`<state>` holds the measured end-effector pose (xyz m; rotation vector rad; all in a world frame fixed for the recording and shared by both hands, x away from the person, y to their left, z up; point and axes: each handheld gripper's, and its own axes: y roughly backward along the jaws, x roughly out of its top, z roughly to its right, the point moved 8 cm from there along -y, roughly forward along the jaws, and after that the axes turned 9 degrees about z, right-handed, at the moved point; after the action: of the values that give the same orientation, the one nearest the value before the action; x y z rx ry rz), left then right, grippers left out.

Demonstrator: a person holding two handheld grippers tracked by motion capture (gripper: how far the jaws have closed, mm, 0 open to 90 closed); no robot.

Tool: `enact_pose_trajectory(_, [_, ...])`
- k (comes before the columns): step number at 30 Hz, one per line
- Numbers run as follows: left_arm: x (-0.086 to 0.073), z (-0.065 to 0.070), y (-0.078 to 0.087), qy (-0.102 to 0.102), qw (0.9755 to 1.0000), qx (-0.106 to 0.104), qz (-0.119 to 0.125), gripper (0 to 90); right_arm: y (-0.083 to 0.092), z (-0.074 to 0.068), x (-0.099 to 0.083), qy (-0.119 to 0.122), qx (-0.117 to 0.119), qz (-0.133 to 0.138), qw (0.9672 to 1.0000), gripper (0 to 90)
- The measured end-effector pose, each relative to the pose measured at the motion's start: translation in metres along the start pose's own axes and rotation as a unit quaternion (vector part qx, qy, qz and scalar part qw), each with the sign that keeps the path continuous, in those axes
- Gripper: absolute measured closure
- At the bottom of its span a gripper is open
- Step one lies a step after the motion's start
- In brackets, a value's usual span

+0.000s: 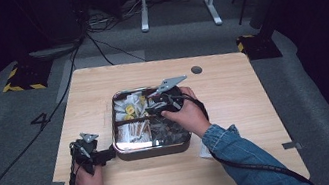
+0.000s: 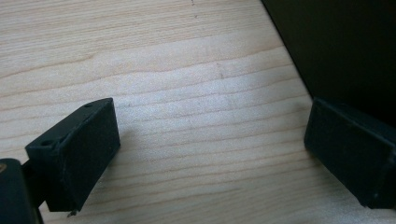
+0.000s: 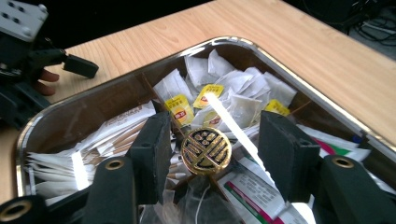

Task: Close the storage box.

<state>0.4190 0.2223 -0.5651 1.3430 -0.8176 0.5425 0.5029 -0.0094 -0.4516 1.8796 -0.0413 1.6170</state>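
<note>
the wooden surface [image 1: 236,111] carries a metal tray [image 1: 123,152] near the middle of its near edge, divided into four compartments. the tray's left wall is braced by the left tool [image 1: 104,156], whose jaws are seen apart over bare wood in the left gripper view, one pad lying by the dark tray wall; nothing is clamped between them. the right tool [image 3: 212,140] is held above the centre of the tray with its jaws standing apart, and a round gold knob [image 3: 206,150] with a black relief pattern, set where the compartment dividers cross, lies between the pads without being pressed. the knob is judged rigid, smooth and somewhat slippery; it is best taken across its rim, squarely, since a polished edge may slide under soft pads. the far-left compartment is filled with tea bags [image 3: 236,100], judged light, limp and easily torn, bearing yellow tags [image 3: 180,108] with a red mark whose lettering cannot be read. paper-wrapped sticks [image 3: 116,126] and flat sachets [image 3: 254,191] with red and green print, also illegible, are held in the other compartments.
</note>
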Motion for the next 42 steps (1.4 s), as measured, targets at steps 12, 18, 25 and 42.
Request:
enact_pose_trajectory(12, [0.000, 0.000, 0.000, 0.000, 1.0000, 0.000, -0.001, 3.6, 0.047, 0.009, 0.012, -0.017, -0.011, 0.012, 0.9997, 44.7])
enact_pose_trajectory(18, [0.000, 0.000, 0.000, 0.001, 1.0000, 0.000, -0.001, 3.6, 0.075, 0.020, 0.006, -0.028, -0.023, 0.018, 0.9992, 44.8])
enact_pose_trajectory(25, [0.000, 0.000, 0.000, 0.000, 1.0000, 0.000, -0.001, 3.6, 0.110, 0.035, -0.004, -0.039, -0.046, 0.025, 0.9979, 44.9])
enact_pose_trajectory(42, [0.000, 0.000, 0.000, 0.001, 1.0000, -0.001, -0.001, 3.6, 0.182, 0.061, -0.046, -0.070, -0.108, 0.018, 0.9915, 44.7])
